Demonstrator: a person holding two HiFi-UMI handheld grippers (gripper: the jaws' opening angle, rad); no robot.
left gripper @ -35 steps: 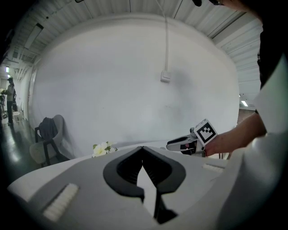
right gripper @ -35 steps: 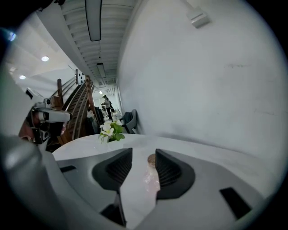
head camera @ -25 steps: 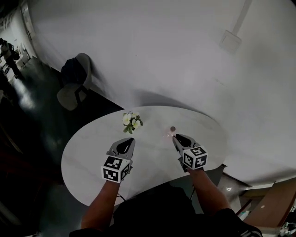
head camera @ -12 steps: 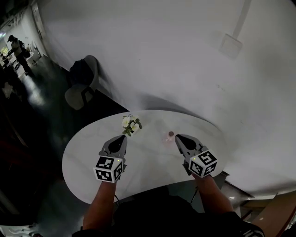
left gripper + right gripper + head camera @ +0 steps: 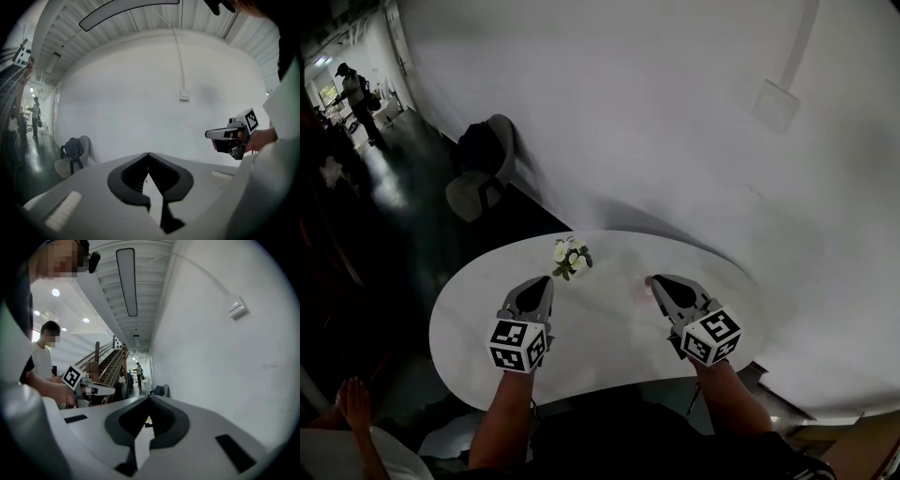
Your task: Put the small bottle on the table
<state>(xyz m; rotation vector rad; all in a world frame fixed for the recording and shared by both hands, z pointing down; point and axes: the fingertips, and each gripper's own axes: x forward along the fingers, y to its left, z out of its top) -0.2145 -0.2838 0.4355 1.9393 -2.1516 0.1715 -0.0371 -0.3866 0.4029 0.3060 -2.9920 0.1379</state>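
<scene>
Seen from the head view, the white oval table [image 5: 487, 323] stands against a plain white wall [image 5: 675, 122]. Both arms reach out over the table's near half. The grey left gripper [image 5: 543, 283] with its black-and-white marker cube is held over the left part of the top. The matching grey right gripper [image 5: 656, 283] is held over the right part, well apart from the left one.

The small pinkish bottle [image 5: 641, 293] shows only as a faint pink smudge on the table top, just at the left edge of the right gripper's tip. The gripper partly covers it (too small and blurred to tell its shape or cap). It does not sit between either pair of jaws.

In the left gripper view the two dark jaws meet tip to tip and hold nothing, with only bare wall beyond them. The right gripper [image 5: 220, 135] shows there off to the right, in a hand. In the right gripper view that gripper's jaws are likewise closed together, empty. The left gripper [image 5: 101, 390] appears at the left, in front of a staircase.

A small bunch of white flowers with green leaves [image 5: 570, 257] stands on the far side of the table, just beyond the left gripper's tip. Further off by the wall is a pale grey chair with a dark garment over its back [image 5: 480, 173]. A person [image 5: 358, 89] stands in the corridor at the top left. A white box with a conduit [image 5: 774, 101] is fixed on the wall.
</scene>
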